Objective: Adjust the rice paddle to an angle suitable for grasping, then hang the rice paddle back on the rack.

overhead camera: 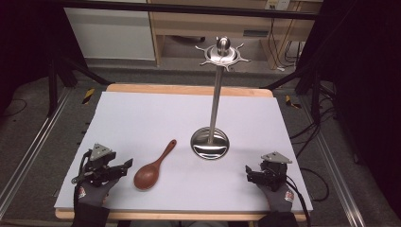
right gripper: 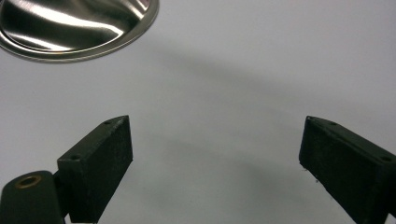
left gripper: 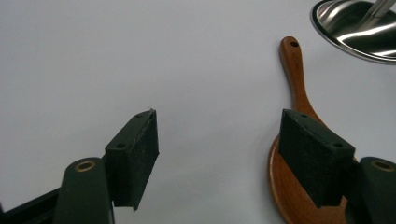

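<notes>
Left gripper (overhead camera: 126, 165) sits near-left on the white mat (overhead camera: 142, 118), jaws spread wide, nothing between them. Spoon (overhead camera: 152, 168) lies just right of it, bowl toward the near edge, handle running far-right. In the left gripper view the spoon (left gripper: 294, 154) is outside the gap: the one jaw stands over the bowl's edge (contact can't be judged), and the handle, with a hole at its tip, points toward the stand base (left gripper: 359, 28).

Right gripper (overhead camera: 248, 173) rests near-right on the mat, jaws also wide open and empty; bare mat between its pads (right gripper: 100, 163).

Steel stand (overhead camera: 213, 101) stands upright mid-table, right of the spoon: round dished base, thin pole, hook ring and knob on top. Spoon handle tip is near the base but apart from it. Both hands are gloved (grey, dark cuffs).
</notes>
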`<act>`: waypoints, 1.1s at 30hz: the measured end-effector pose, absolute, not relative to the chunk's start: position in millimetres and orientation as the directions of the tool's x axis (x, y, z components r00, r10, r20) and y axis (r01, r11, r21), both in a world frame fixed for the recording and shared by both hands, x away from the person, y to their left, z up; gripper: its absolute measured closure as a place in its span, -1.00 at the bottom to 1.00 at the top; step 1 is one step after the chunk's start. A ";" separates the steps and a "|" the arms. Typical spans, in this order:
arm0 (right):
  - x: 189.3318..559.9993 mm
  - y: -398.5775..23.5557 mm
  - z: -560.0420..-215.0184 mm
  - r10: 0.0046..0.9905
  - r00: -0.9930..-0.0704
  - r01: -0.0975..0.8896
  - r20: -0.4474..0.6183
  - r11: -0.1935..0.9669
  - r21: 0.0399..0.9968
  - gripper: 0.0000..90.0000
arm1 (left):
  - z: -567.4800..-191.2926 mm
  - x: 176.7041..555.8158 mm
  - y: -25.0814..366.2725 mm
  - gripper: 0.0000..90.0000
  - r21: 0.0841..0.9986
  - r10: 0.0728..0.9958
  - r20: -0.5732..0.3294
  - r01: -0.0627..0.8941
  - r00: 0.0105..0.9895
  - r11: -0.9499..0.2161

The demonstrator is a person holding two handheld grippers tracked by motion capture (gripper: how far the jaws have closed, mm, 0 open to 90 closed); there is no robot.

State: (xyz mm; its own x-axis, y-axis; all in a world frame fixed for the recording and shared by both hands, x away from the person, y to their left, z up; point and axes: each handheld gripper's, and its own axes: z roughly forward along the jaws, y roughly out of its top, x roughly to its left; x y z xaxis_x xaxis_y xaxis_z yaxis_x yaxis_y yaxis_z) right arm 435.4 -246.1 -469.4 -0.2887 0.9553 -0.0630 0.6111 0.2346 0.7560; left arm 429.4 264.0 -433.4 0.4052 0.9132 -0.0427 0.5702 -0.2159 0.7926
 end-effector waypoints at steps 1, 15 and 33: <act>435.4 -246.1 -469.4 0.955 -0.289 0.611 -0.063 0.235 0.756 -0.78 | -433.4 429.4 264.0 -0.38 0.793 0.913 -0.043 0.570 0.405 -0.216; 434.9 -245.5 -470.3 0.954 -0.291 0.613 -0.066 0.239 0.753 -0.78 | -419.4 425.6 247.4 -0.38 0.798 0.883 -0.031 0.544 0.468 -0.260; 434.7 -245.6 -469.6 0.955 -0.289 0.618 -0.059 0.233 0.751 -0.78 | -405.9 455.0 228.2 -0.32 0.766 0.864 0.000 0.555 0.504 -0.324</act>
